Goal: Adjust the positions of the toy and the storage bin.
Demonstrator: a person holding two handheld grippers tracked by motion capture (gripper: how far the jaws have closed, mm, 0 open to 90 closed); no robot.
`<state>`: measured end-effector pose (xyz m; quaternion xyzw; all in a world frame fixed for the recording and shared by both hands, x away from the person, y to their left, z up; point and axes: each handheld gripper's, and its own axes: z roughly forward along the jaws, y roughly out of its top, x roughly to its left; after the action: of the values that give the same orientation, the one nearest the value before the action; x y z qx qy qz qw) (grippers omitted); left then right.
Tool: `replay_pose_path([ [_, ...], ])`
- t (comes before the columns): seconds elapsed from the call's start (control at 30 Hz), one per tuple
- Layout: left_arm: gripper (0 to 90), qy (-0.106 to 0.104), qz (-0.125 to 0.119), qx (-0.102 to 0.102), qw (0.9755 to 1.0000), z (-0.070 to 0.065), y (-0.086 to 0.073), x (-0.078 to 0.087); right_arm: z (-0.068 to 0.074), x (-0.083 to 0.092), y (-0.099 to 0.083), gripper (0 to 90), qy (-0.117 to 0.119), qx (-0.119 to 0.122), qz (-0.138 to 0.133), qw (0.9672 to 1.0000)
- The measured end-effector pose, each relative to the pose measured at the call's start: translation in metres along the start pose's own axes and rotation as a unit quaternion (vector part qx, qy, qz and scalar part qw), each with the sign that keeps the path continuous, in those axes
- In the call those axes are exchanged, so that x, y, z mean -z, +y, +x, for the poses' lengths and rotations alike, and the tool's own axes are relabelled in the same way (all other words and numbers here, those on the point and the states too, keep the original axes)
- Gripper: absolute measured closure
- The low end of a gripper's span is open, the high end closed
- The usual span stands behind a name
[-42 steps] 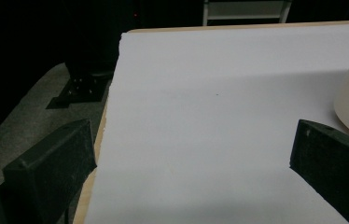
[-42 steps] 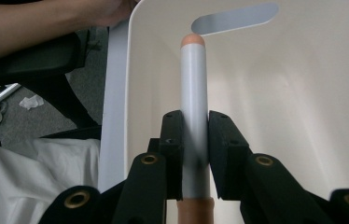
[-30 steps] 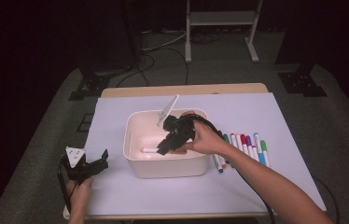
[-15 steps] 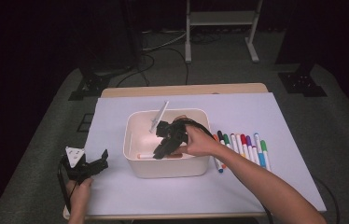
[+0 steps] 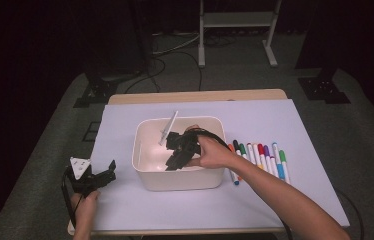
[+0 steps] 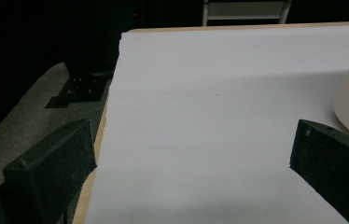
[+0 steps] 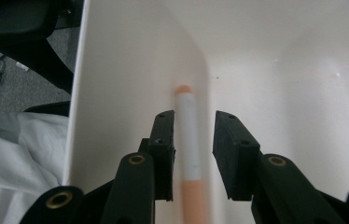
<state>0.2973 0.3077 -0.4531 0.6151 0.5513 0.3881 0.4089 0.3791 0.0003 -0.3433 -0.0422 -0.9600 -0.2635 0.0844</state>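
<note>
White-barrelled orange marker (image 7: 189,140) sits in the bin (image 5: 147,172), mid-desk, by its wall. Right gripper (image 7: 193,154) jaws just opening, marker loose between them; lift straight out. Left gripper (image 6: 189,158) wide, empty.

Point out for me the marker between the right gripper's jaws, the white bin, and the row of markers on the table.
marker (image 7: 189,140), right gripper view, on its white barrel.
white bin (image 5: 180,179), high view, on its near outer wall.
row of markers (image 5: 261,150), high view, on the red cap mid-row.
</note>
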Motion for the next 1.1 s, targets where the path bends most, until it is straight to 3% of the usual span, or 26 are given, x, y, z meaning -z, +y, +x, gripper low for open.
replay_pose_path([
  [0.17, 0.0, 0.000, 0.001, -0.002, 1.0000, 0.000, 0.000, 0.000, 0.001, 0.019, -0.006, 65.5, -0.018, -0.004, -0.016, 0.9997],
  [0.3, 0.0, 0.000, 0.001, -0.003, 1.0000, 0.000, 0.000, 0.000, 0.007, 0.046, -0.019, 64.0, -0.033, -0.009, -0.049, 0.9982],
  [0.57, 0.0, 0.001, 0.002, -0.005, 1.0000, -0.001, 0.000, 0.000, 0.019, 0.106, -0.071, 59.5, -0.075, -0.048, -0.104, 0.9906],
  [0.7, 0.0, 0.001, 0.003, -0.007, 1.0000, -0.001, 0.000, 0.000, 0.025, 0.132, -0.108, 58.8, -0.102, -0.071, -0.131, 0.9836],
  [0.83, 0.0, 0.001, 0.002, -0.009, 1.0000, -0.002, 0.000, 0.000, 0.030, 0.151, -0.149, 58.8, -0.133, -0.105, -0.156, 0.9732],
  [0.93, 0.0, 0.001, 0.005, -0.011, 0.9999, -0.002, 0.000, 0.000, 0.032, 0.155, -0.180, 58.8, -0.157, -0.129, -0.162, 0.9657],
  [1.1, 0.0, 0.002, 0.003, -0.011, 0.9999, -0.002, 0.000, 0.000, 0.026, 0.150, -0.232, 58.4, -0.176, -0.183, -0.161, 0.9539],
])
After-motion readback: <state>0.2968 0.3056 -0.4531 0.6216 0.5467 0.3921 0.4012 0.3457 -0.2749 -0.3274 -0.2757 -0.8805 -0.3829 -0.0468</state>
